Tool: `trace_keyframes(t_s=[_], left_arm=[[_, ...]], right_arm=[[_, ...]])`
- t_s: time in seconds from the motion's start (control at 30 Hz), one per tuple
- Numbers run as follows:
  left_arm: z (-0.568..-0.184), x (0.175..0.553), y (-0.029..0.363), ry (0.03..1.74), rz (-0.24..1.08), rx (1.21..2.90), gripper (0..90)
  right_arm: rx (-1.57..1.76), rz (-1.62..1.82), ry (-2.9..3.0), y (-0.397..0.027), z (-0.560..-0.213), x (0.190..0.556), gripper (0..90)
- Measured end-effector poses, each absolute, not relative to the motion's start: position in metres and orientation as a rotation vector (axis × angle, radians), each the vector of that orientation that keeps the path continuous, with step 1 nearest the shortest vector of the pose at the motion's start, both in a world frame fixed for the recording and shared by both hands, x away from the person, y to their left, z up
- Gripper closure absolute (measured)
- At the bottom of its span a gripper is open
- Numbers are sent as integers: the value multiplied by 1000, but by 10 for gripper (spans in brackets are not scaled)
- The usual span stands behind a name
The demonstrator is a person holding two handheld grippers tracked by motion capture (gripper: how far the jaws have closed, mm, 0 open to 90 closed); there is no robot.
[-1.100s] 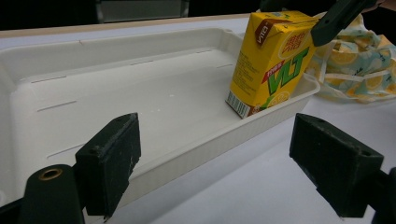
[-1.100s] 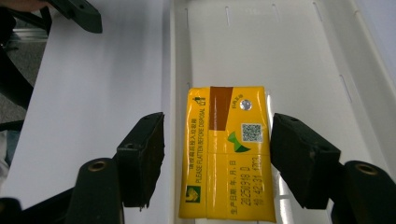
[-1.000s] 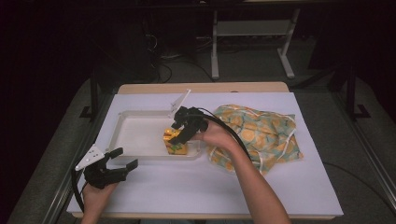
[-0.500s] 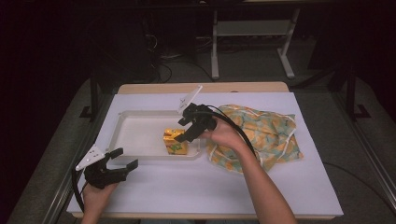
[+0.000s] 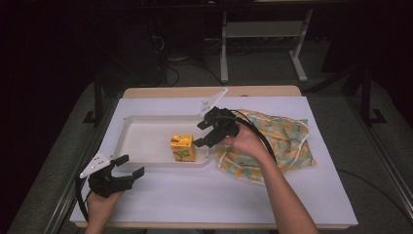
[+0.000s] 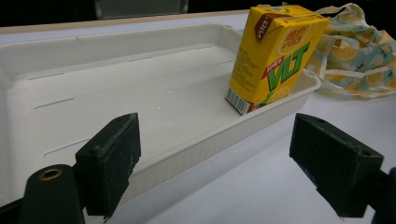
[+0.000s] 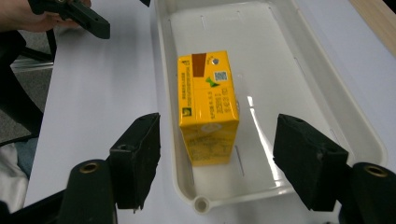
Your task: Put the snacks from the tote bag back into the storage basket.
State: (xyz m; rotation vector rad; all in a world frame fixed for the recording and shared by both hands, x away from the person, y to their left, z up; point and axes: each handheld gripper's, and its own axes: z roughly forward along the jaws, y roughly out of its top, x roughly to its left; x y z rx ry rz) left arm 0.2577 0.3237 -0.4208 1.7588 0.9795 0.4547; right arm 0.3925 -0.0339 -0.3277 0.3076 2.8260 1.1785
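Observation:
A yellow juice box (image 5: 182, 147) stands upright in the near right corner of the white tray (image 5: 146, 139). My right gripper (image 5: 199, 135) hovers open just right of the box, its jaws clear of it. In the right gripper view, the box (image 7: 208, 102) sits below and between the spread jaws of that gripper (image 7: 224, 161). My left gripper (image 5: 132, 165) rests open near the table's front left, in front of the tray. In the left gripper view, its open jaws (image 6: 222, 163) frame the tray wall (image 6: 196, 144), with the box (image 6: 273, 56) farther back.
A patterned cloth bag (image 5: 282, 141) lies crumpled right of the tray, also seen as cloth (image 6: 355, 60) behind the box. White paper (image 5: 219, 190) covers the table. The person's other hand holds the left gripper (image 7: 88, 18) beyond the tray's rim (image 7: 327, 93).
My right gripper has let go of the juice box and drawn back up and to the right. The box stays standing in the tray. The left gripper has barely moved.

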Motion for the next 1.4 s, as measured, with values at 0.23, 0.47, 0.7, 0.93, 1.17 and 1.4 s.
trace_keyframes(t_s=[0.23,0.47,0.7,0.93,1.17,1.4], left_arm=[[-421,258,324,978,452,1763,161],[-422,258,323,976,449,1764,160],[-422,259,323,977,451,1768,160],[-423,259,323,977,445,1770,160],[-423,259,322,977,447,1774,160],[-423,259,322,977,451,1779,161]], right_arm=[[347,1151,2833,-47,-328,390,308],[372,1152,2810,-59,-328,386,310],[428,1138,2802,-77,-334,384,313],[505,1137,2796,-90,-337,376,312],[544,1146,2782,-102,-341,373,308],[590,1145,2759,-115,-347,366,296]])
